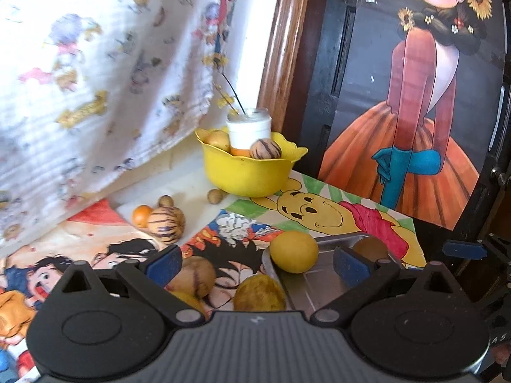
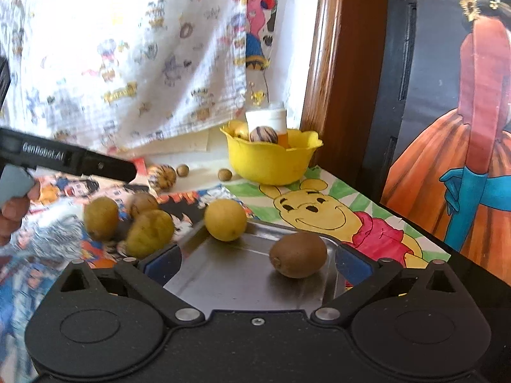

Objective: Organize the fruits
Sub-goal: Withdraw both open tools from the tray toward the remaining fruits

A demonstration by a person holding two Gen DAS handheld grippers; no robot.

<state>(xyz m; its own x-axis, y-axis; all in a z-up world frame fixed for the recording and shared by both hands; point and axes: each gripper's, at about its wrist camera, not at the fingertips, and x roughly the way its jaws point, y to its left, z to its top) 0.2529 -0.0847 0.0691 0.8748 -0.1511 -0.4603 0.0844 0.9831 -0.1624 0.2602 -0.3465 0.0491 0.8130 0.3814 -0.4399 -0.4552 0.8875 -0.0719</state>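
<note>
Fingers of both black two-finger grippers, left [image 1: 257, 263] and right [image 2: 257, 263], are spread fully wide, nothing gripped; round yellow fruit [image 2: 225, 220] and brown kiwi [image 2: 298, 254] are seen lying in the shiny metal tray [image 2: 230, 274].

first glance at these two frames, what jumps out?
The yellow scalloped bowl at the back, by the wooden frame, holding a white cup and a striped fruit. Nearer, a metal tray carries a kiwi with a yellow round fruit at its far left edge. All this sits on bright cartoon drawings, Winnie the Pooh beside the tray.
</note>
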